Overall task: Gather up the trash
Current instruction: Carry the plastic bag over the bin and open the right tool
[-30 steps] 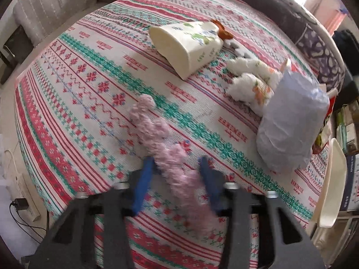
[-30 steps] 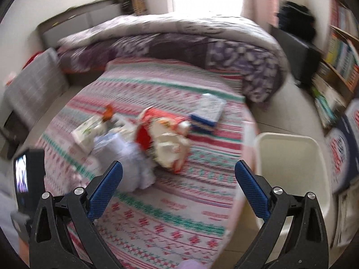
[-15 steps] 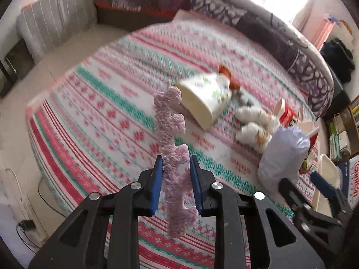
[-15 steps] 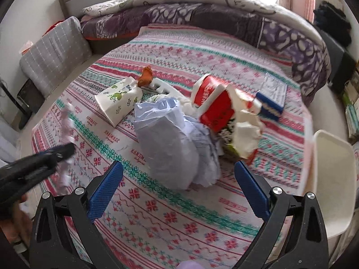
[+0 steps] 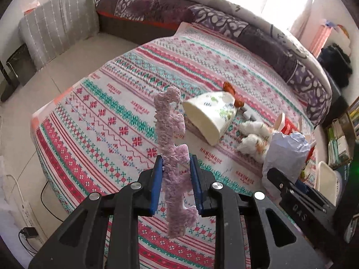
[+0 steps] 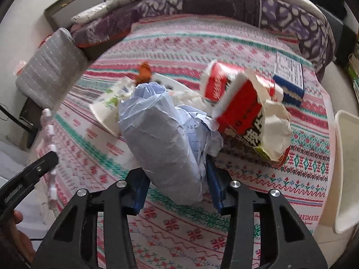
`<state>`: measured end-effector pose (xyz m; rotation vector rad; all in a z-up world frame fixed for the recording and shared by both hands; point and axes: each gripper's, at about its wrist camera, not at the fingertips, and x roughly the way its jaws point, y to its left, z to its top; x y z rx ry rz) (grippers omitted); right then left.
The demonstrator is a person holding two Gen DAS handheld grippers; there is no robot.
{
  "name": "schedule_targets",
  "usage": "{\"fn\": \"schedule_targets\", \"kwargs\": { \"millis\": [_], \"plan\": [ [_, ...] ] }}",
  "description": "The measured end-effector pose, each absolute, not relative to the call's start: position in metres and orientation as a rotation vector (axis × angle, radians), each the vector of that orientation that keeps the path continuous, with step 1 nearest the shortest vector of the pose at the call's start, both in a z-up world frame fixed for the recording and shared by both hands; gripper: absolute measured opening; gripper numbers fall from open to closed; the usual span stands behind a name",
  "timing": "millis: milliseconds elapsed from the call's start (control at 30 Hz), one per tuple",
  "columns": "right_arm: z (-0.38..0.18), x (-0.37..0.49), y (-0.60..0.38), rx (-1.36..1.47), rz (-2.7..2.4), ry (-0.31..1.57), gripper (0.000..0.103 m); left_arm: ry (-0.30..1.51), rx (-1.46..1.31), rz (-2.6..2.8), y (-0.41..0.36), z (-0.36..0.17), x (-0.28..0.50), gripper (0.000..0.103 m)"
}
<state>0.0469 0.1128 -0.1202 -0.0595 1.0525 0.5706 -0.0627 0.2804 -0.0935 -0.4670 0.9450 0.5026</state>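
My left gripper is shut on a fuzzy pink strip and holds it upright above the patterned bed cover. My right gripper is shut on a crumpled pale blue paper bundle that lies on the bed. Around it lie a torn red carton, a floral cream carton, white crumpled tissue and an orange scrap. A cream bin stands at the bed's right edge.
A blue box lies at the far right of the bed. A purple quilt is piled along the far side. A grey cushion leans at the left. A power strip and cables lie on the floor.
My left gripper has closed on the pink strip and lifted it off the bed. My right gripper has moved in to the blue paper bundle and closed around it.
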Motion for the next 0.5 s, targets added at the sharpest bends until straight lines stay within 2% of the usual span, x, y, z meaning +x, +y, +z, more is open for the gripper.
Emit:
{"fn": "schedule_targets", "kwargs": {
  "millis": [500],
  "plan": [
    [-0.041,0.029,0.061,0.027,0.494,0.739,0.044,0.742,-0.348,0.478,0.242,-0.034,-0.054,0.025]
  ]
}}
